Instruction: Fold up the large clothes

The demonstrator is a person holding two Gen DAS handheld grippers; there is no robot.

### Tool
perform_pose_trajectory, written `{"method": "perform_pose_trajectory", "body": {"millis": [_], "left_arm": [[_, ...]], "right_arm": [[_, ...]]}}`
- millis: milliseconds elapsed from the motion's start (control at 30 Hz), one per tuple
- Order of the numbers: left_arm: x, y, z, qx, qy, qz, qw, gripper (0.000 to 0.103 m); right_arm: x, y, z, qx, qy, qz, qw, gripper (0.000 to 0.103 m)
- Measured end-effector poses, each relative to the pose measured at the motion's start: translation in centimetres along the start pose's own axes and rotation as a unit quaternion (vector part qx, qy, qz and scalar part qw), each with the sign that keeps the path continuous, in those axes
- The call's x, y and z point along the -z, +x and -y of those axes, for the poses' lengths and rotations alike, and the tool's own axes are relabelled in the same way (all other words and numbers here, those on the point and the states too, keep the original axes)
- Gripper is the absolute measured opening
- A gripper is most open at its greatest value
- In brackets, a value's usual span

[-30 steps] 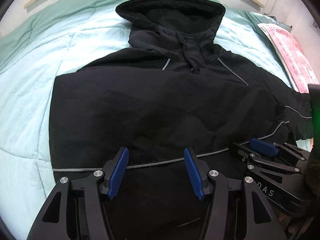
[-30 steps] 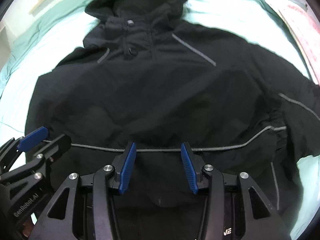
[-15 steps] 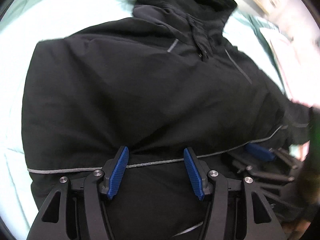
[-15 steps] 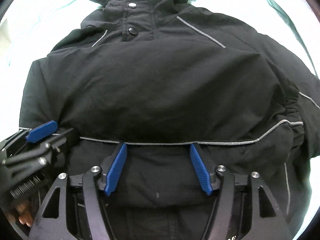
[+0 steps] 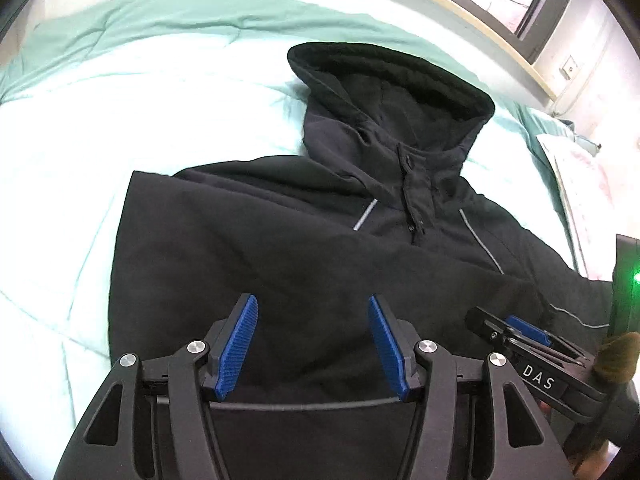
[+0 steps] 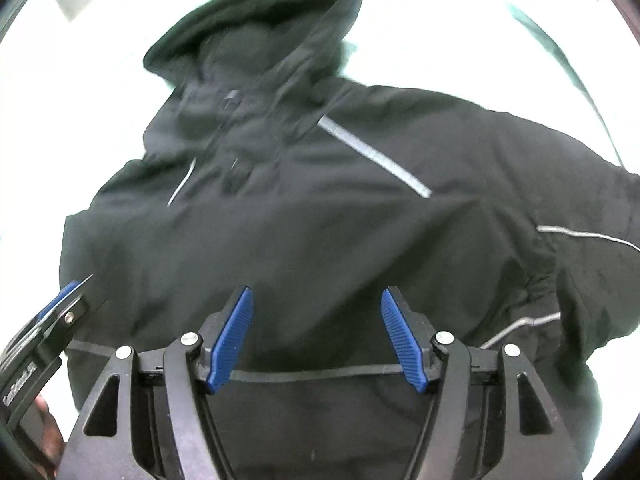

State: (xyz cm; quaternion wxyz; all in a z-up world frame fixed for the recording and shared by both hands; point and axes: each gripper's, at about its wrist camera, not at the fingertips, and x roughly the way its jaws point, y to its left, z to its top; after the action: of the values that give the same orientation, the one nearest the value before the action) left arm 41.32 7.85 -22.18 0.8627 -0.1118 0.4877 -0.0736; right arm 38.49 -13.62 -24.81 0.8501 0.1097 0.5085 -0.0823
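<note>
Home bedroom. A bed with a pale green quilted duvet (image 5: 120, 128) fills the frame; a pink patterned pillow (image 5: 588, 176) lies at right. Wooden headboard rail (image 5: 460, 28), wall socket (image 5: 569, 68) at upper right.

The right gripper (image 6: 316, 336) is now being held with its jaws wider apart than a second ago, and nothing is being pinched between them. Both grippers are being drawn back and slightly up from the black jacket (image 5: 320, 264), so that the grey piping along its folded edge (image 6: 312, 376), seen ahead of the jaws a second ago, is now being seen behind them. More of the hood (image 5: 392, 84) and the mint bedspread (image 5: 140, 92) is being shown in the left view.
</note>
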Motion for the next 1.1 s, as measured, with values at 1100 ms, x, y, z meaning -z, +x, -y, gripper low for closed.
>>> {"method": "perform_pose_trajectory", "body": {"millis": [1100], "left_arm": [[4.3, -4.9, 5.4, -0.018, 0.044, -0.066, 0.9967, 0.060]], "right_arm": [[2.6, -7.2, 15.5, -0.025, 0.041, -0.041, 0.998, 0.089]]}}
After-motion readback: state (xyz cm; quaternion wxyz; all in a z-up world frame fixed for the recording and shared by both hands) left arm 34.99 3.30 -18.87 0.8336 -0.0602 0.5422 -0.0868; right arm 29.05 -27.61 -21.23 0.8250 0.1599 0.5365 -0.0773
